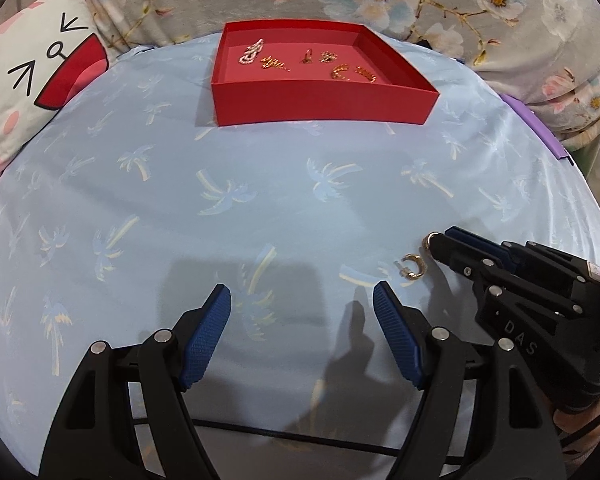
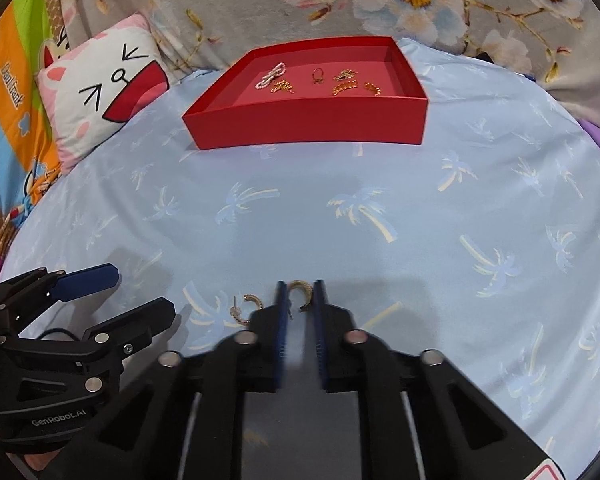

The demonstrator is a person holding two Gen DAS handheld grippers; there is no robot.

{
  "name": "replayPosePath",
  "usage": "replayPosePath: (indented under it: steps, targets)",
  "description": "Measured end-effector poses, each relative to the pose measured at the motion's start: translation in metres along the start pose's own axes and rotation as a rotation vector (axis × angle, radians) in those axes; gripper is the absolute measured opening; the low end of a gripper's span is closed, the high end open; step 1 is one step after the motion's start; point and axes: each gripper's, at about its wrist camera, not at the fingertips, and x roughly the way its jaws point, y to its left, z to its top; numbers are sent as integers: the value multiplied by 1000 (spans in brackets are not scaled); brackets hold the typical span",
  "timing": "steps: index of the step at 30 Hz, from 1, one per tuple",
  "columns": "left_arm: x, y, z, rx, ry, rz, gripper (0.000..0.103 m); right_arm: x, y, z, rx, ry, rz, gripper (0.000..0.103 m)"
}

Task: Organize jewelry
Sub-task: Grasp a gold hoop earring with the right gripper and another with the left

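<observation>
A red open box [image 1: 320, 106] [image 2: 308, 128] sits on the blue palm-print cloth at the far side and holds several gold and pearl jewelry pieces [image 1: 300, 60] [image 2: 320, 80]. My right gripper [image 2: 300, 292] is shut on a gold hoop earring [image 2: 302, 290]; in the left wrist view the earring [image 1: 430, 240] peeks out at its tip. A second gold hoop earring [image 1: 414, 268] [image 2: 248, 308] lies on the cloth just left of the right gripper. My left gripper [image 1: 302, 300] [image 2: 140, 288] is open and empty, with the loose earring just beyond its right finger.
A white and pink cat-face pillow [image 1: 32, 80] [image 2: 100, 84] lies at the far left. A grey floral blanket [image 1: 460, 0] [image 2: 420, 0] runs behind the box. A purple strip [image 1: 540, 128] borders the cloth at right.
</observation>
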Motion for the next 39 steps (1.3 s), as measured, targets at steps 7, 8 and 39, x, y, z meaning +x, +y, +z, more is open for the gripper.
replayPosePath:
  steps: [7,8,39]
  targets:
    - [5,-24,2,49,4,-37,71,-8,-17,-2,32,15,12,3]
    - [7,-25,2,47,9,-39,71,-8,-18,-3,32,17,13,4]
    - [27,-65,11,131,-10,-15,20,-39,-45,-6,113,-52,22,3]
